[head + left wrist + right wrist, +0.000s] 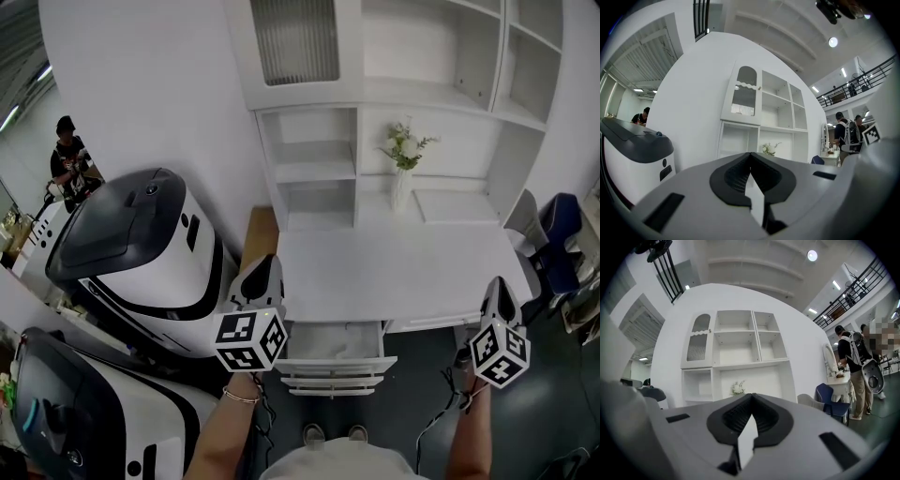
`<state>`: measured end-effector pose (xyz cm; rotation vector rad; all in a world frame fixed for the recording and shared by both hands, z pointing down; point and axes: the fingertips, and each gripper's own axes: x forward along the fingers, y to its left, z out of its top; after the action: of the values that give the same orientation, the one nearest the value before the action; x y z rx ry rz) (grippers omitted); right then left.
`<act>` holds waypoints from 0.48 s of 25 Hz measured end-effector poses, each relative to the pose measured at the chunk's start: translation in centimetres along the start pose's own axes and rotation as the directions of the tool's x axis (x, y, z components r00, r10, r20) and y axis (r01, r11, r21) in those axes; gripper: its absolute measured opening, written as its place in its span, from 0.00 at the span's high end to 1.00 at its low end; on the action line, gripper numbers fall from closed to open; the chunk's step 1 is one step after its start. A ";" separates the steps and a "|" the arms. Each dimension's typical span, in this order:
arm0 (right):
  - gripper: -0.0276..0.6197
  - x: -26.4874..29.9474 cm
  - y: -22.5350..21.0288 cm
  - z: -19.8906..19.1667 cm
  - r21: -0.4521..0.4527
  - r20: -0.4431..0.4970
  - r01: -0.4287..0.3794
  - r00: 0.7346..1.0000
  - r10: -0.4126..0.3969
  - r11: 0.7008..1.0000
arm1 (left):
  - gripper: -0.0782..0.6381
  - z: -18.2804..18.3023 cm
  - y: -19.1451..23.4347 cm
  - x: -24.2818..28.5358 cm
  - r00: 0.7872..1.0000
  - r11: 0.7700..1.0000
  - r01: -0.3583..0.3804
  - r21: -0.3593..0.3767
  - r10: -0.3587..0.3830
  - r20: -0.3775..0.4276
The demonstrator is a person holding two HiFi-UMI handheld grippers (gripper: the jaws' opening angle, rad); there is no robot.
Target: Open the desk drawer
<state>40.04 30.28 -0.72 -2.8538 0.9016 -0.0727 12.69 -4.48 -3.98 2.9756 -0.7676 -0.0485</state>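
At six o'clock under the bench (403,272), the top drawer (333,342) stands pulled out (its inside showing), so we judge the task done; our left tool (266,267) and right tool (500,289) hover beside it, both clenched on nothing

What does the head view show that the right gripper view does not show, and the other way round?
Only the head view shows the open drawer and the person's shoes. Only the right gripper view shows a person with a backpack, the ceiling lamp and the balcony railing. Both show the white shelf unit, the flower vase, the blue chair and the right gripper, which is shut and empty.
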 end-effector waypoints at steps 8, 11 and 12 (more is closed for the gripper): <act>0.95 0.8 2.5 -0.9 -0.025 -0.054 -0.109 0.993 0.108 0.994 | 0.87 -0.6 0.5 -0.8 0.999 0.999 -0.033 -0.013 0.032 -0.012; 0.95 0.8 3.1 -0.8 -0.039 -0.054 -0.120 0.992 0.118 0.992 | 0.87 -1.0 0.5 -1.0 0.999 0.999 -0.040 -0.026 0.040 -0.017; 0.95 0.7 3.3 -0.9 -0.042 -0.058 -0.128 0.990 0.125 0.991 | 0.87 -1.1 0.5 -1.2 0.999 0.999 -0.043 -0.029 0.043 -0.020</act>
<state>38.66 27.08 -0.38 -2.8403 1.1069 -0.1190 11.46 -4.30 -2.79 2.9262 -0.8208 -0.0292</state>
